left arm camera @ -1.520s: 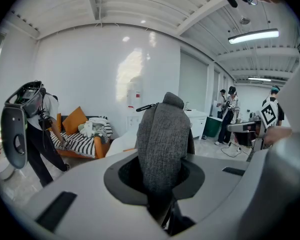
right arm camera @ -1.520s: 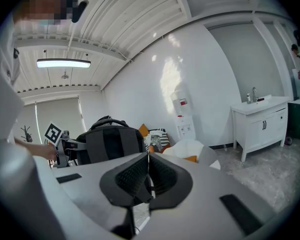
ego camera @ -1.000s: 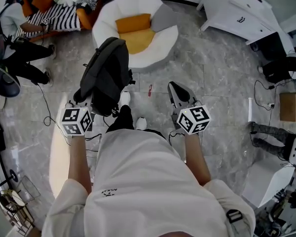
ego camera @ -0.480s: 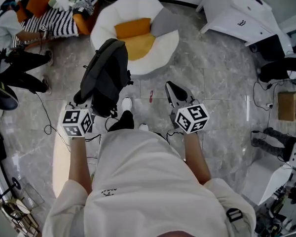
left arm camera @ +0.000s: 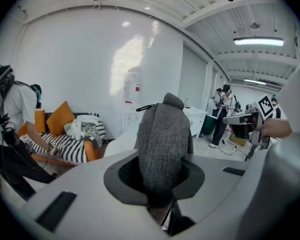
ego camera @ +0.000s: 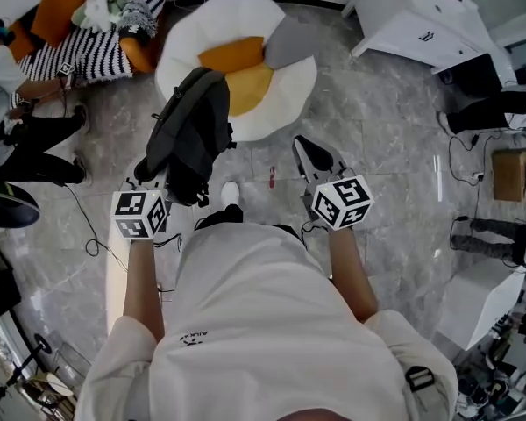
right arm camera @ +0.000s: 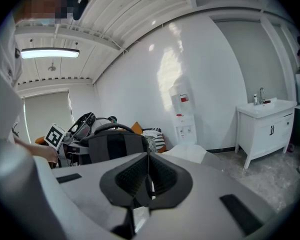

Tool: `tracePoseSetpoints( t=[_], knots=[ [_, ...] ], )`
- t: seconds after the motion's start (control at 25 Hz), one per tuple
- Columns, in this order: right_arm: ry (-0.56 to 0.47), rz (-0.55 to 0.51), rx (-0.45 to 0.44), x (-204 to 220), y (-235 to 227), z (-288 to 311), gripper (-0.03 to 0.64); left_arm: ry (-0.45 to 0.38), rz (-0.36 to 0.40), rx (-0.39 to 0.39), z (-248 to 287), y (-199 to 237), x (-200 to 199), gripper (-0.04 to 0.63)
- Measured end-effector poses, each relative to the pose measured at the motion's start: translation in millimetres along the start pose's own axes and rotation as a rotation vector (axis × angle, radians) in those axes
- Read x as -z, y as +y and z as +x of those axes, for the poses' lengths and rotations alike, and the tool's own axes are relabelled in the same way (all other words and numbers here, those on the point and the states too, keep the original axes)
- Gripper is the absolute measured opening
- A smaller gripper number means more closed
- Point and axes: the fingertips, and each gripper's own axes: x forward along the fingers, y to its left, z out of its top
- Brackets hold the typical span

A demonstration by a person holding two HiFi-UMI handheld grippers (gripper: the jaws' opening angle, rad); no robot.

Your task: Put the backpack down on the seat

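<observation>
A dark grey backpack hangs upright from my left gripper, which is shut on its grey fabric top. It hangs over the floor just in front of the seat, a round white chair with orange cushions. In the left gripper view the chair's white edge shows behind the pack. My right gripper is to the right of the backpack, apart from it, with its jaws shut on nothing. From the right gripper view the backpack appears at the left.
A sofa with a striped blanket stands at the far left, with a person beside it. A white cabinet is at the far right. Cables and boxes lie along the right. A small red item lies on the marble floor.
The person has stepped a little toward the chair, so the chair sits slightly nearer. Both grippers keep their poses and the backpack stays held.
</observation>
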Motion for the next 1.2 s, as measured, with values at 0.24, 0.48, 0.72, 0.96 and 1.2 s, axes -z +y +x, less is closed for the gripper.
tracePoseSetpoints(
  t=[0.24,0.48,0.72,0.96,1.2],
  knots=[
    [-0.002,0.000,0.035,-12.2,-3.2,29.3,0.025,0.005,0.013,0.042,26.7,23.6,-18.0,0.074],
    [-0.004,-0.002,0.074,-19.1,-8.0,36.1,0.025,0.007,0.036,0.069,40.2,33.9,-25.7,0.074],
    [0.013,0.002,0.096,-21.7,-14.8,41.5,0.025,0.023,0.032,0.072,51.7,45.7,-27.0,0.074],
    [0.031,0.000,0.099,-23.1,-21.3,49.7,0.026,0.039,0.026,0.076,64.7,50.0,-24.0,0.074],
    [0.034,0.003,0.076,-30.2,-38.7,62.5,0.025,0.053,0.021,0.076,81.3,41.8,-29.8,0.074]
  ],
)
